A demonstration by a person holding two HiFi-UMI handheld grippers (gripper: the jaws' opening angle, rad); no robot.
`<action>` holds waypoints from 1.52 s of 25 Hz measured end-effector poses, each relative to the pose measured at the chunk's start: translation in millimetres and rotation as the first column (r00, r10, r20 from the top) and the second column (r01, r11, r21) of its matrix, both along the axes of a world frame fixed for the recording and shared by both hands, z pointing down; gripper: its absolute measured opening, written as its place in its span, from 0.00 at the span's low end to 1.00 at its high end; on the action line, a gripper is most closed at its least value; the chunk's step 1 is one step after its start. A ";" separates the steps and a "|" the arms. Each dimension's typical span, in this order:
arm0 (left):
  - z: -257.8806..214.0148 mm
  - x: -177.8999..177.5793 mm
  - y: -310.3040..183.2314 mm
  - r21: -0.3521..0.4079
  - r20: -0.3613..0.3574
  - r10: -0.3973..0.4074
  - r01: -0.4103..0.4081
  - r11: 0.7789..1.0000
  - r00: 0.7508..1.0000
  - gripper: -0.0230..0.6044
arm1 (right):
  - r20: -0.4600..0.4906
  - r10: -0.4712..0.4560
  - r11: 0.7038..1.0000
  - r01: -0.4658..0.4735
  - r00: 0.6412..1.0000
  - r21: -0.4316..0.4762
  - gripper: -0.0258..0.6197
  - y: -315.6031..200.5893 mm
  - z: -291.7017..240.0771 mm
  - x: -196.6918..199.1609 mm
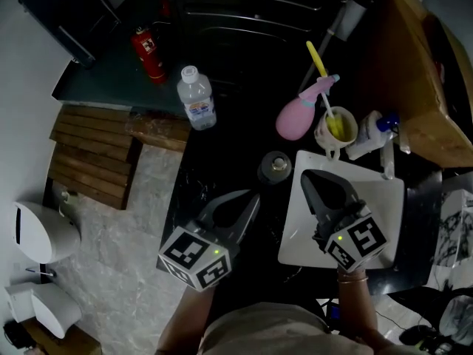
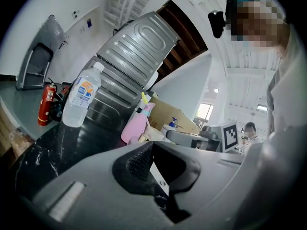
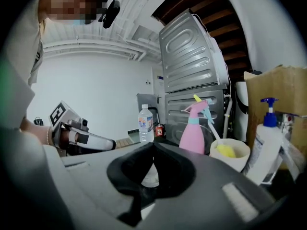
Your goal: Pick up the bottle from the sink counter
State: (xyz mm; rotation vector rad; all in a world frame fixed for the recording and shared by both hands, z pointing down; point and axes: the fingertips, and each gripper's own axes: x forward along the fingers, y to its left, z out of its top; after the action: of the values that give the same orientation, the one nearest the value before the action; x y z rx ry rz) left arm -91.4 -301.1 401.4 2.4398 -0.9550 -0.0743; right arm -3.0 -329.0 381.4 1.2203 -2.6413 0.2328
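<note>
Dark marbled sink counter [image 1: 214,161], dim light. A white sink basin [image 1: 380,213] is set in at the right, with a ribbed grey metal appliance [image 2: 134,47] behind.

Left gripper [image 1: 253,198]: jaws closed tip to tip, nothing between them. It is held low over the near part of the counter, pointing toward the far edge. Right gripper [image 1: 307,174]: jaws also fully closed and empty, over the near-left corner of the basin. Both are likely closed because no grasp has started. This reads as approach, not pick.

Outward: a small round metal-topped object [image 1: 275,167] sits on the counter just ahead, between the two tips; can't tell what it is. Past it to the right are a pink spray bottle [image 1: 299,117], a cup [image 1: 336,128] holding a yellow brush, and a white pump bottle [image 1: 367,140]. They are bunched at the basin's back edge, probably cleaning kit kept close to the water.

The bottle [image 1: 196,98] is clear plastic with a white cap and a label. It stands upright on the far-left part of the counter, well apart from both grippers and clear of the clutter. A red fire extinguisher [image 1: 148,52] stands near it, further left.

The bottle stands alone, so its sides are free for a grip. The left gripper is on the nearer side and looks the likelier one to take it. It would need to open before arriving, since closed jaws could knock a light round bottle over.
</note>
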 end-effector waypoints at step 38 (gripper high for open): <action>30.8 4.0 -20.9 -0.082 0.024 0.006 -0.004 0.997 1.000 0.05 | -0.026 -0.236 0.958 0.228 0.971 -0.174 0.61 -23.2 86.3 -38.7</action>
State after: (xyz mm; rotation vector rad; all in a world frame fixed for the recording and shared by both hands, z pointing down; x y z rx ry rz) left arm -87.4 -322.0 432.2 2.3723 -0.9442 -0.0031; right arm -41.7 -352.2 467.6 0.8438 -2.6312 0.3755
